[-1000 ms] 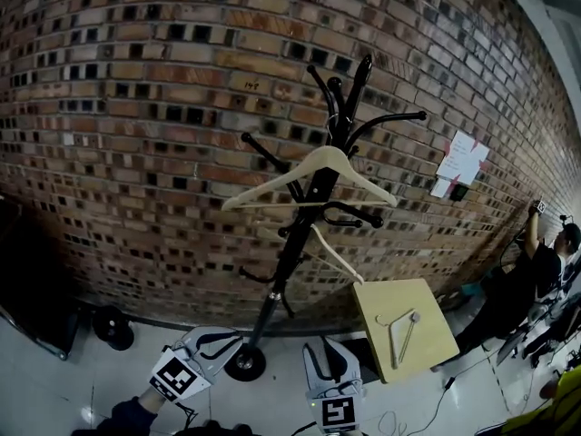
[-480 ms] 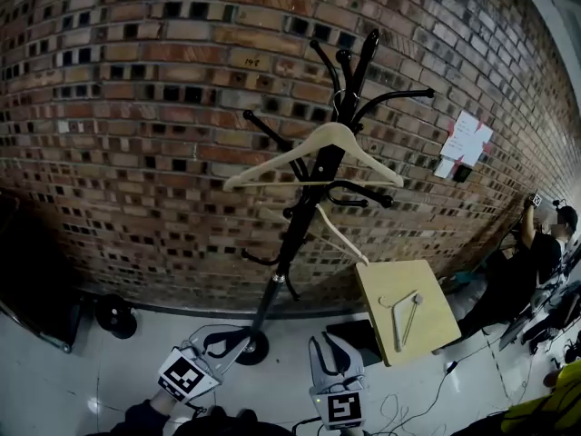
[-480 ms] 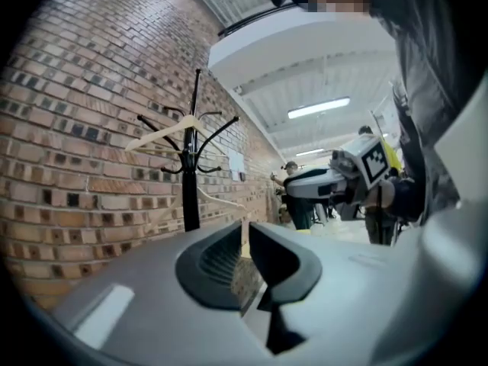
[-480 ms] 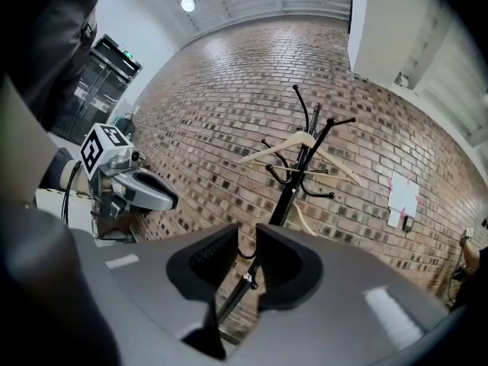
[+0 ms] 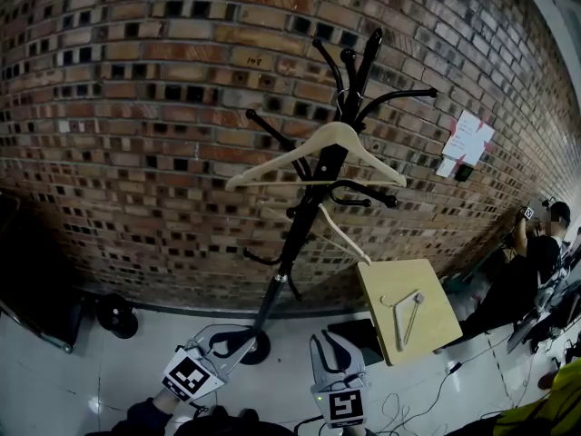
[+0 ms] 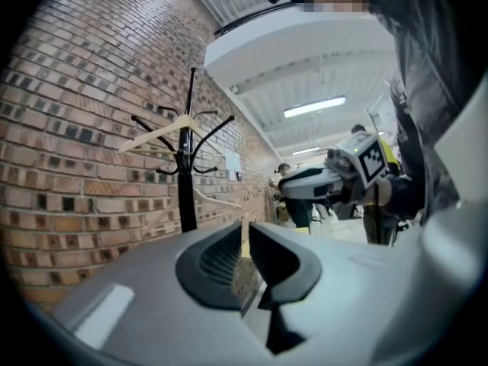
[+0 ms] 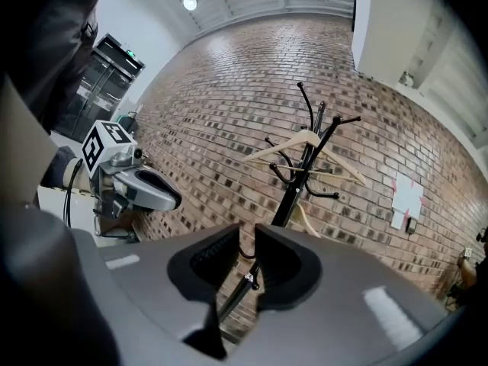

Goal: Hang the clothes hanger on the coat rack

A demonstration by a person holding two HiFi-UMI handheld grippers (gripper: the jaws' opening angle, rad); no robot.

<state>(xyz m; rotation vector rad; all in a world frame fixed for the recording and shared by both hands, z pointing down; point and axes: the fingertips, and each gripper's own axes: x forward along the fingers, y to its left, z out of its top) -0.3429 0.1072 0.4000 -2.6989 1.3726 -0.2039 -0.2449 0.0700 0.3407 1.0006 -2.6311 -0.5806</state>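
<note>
A black coat rack [image 5: 304, 216] stands against the brick wall. One pale wooden hanger [image 5: 338, 143] hangs from its upper arms, and a second [image 5: 342, 235] hangs lower on the right. Another hanger [image 5: 402, 321] lies on the small wooden table [image 5: 431, 284]. My left gripper [image 5: 238, 337] is low at the left near the rack's base, shut and holding nothing [image 6: 245, 231]. My right gripper [image 5: 331, 341] is beside it, facing the rack [image 7: 305, 170]. Its jaws [image 7: 246, 239] are closing with a narrow gap and nothing between them.
A white paper sheet [image 5: 466, 143] is pinned to the wall on the right. A person [image 5: 536, 262] works at the far right. A dark round object [image 5: 118, 316] sits on the floor at the left. Cables [image 5: 408, 416] trail over the floor near the table.
The right gripper's jaws have narrowed. Both grippers have stayed about where they were, and the head view has shifted slightly.
</note>
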